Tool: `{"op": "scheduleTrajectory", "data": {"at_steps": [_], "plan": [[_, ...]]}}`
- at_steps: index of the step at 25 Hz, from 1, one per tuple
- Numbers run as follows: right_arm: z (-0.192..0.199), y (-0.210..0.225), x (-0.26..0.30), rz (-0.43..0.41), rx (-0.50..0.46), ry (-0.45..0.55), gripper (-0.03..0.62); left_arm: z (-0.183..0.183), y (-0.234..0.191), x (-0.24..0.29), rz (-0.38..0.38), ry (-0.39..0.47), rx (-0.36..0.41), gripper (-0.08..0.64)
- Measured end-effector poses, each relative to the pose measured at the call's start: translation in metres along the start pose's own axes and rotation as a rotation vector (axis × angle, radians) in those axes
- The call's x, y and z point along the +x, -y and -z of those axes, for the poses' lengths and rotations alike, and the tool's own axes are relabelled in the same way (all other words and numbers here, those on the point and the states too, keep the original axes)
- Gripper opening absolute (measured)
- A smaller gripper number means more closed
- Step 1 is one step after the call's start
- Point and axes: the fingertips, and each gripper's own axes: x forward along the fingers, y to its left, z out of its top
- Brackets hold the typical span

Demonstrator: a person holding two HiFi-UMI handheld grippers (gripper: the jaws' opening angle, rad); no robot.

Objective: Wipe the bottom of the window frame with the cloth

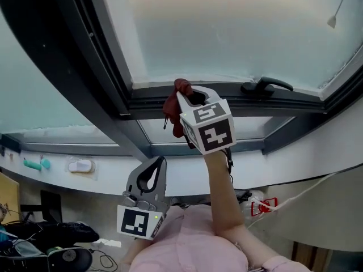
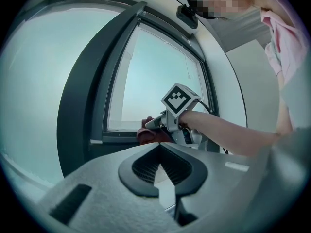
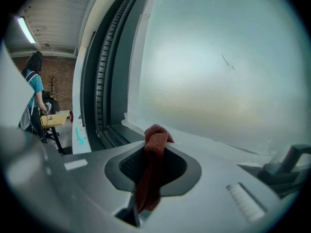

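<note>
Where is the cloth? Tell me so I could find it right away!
Look at the big frosted window, then go down to its dark bottom frame. There the right gripper is shut on the cloth. It is the only dark red, crumpled thing there; the black handle nearby is hard and smooth.

Soft daylight is pouring through the frosted window glass (image 1: 227,33) beyond the fingers (image 3: 177,166), leaving the dark window frame (image 1: 147,103) nearly silhouetted. Both gripper views are bending straight lines and darkening at the corners. Behind its fingers the right gripper (image 3: 151,159) is blurring, while the cloth (image 3: 156,137) is showing sharper. A ceiling tube (image 3: 24,28) is glowing far left of them.
</note>
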Motion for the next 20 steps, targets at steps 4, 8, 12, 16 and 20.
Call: {"op": "scheduleTrajectory", "data": {"at_steps": [4,8,12,16,20], "plan": [[0.003,0.004,-0.002,-0.002,0.004,-0.005,0.064,0.0,0.0,0.002,-0.004,0.004,-0.011,0.0],[0.005,0.011,-0.005,-0.002,0.018,-0.012,0.064,-0.002,0.0,0.005,-0.001,0.009,-0.016,0.0],[0.006,0.017,-0.008,-0.003,0.022,-0.014,0.064,-0.002,0.003,0.01,0.005,0.01,-0.015,0.0],[0.008,0.021,-0.01,-0.009,0.024,-0.019,0.064,-0.007,0.006,0.015,0.009,0.037,-0.023,0.0],[0.01,0.027,-0.014,-0.008,0.034,-0.023,0.064,-0.004,0.007,0.016,0.014,0.017,-0.011,0.0]]}}
